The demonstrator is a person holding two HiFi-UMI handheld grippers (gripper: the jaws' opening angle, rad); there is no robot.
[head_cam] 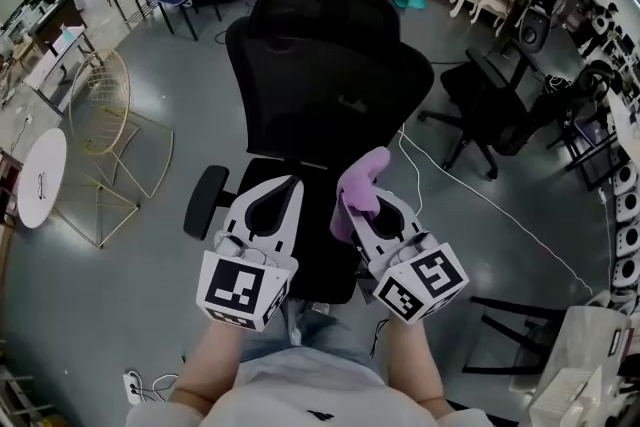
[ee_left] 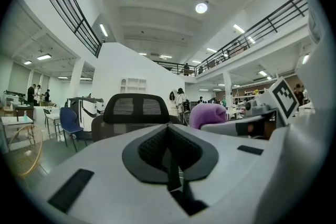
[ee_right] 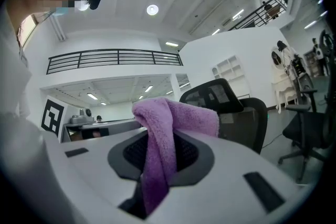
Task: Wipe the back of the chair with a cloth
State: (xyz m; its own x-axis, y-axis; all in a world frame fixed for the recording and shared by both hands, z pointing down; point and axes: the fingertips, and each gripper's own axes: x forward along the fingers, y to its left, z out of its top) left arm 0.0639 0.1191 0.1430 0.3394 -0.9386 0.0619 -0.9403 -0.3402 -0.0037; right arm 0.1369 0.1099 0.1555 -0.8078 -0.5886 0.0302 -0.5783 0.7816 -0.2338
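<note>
Now: the cloth (head_cam: 360, 187), purple, thick and fleecy, is pinched in the right claw (head_cam: 383, 207). A folded hump stands above the jaw tips and a tail hangs down between them. The right gripper view confirms this: the jaws are closed on the cloth (ee_right: 160, 139), which has a soft pile and is doubled over itself. The left claw (head_cam: 283, 195) has its jaws together with nothing between them. In its own view the black ribbed pads (ee_left: 152, 147) meet on a thin seam.

The chair (head_cam: 325, 65) is black, with a mesh back curved along the top, a headrest (head_cam: 320, 5) above it, a padded seat and a rounded armrest (head_cam: 205, 202) at the left. Both claws sit over the near part of the seat, apart from the back.

Room: grey floor (head_cam: 200, 125) lies open on both sides of the chair. A gold wire chair (head_cam: 105, 110) and a round white surface (head_cam: 40, 177) stand well apart at left. A second black office chair (head_cam: 490, 105) stands at right, with a white cable (head_cam: 480, 200) on the floor between it and the chair.

Only the head view shows the seat and the floor layout. The left gripper view shows the headrest's two mesh panels (ee_left: 135, 106), the cloth hump (ee_left: 207, 114) and the right claw's marker cube (ee_left: 283, 97) beside it.
</note>
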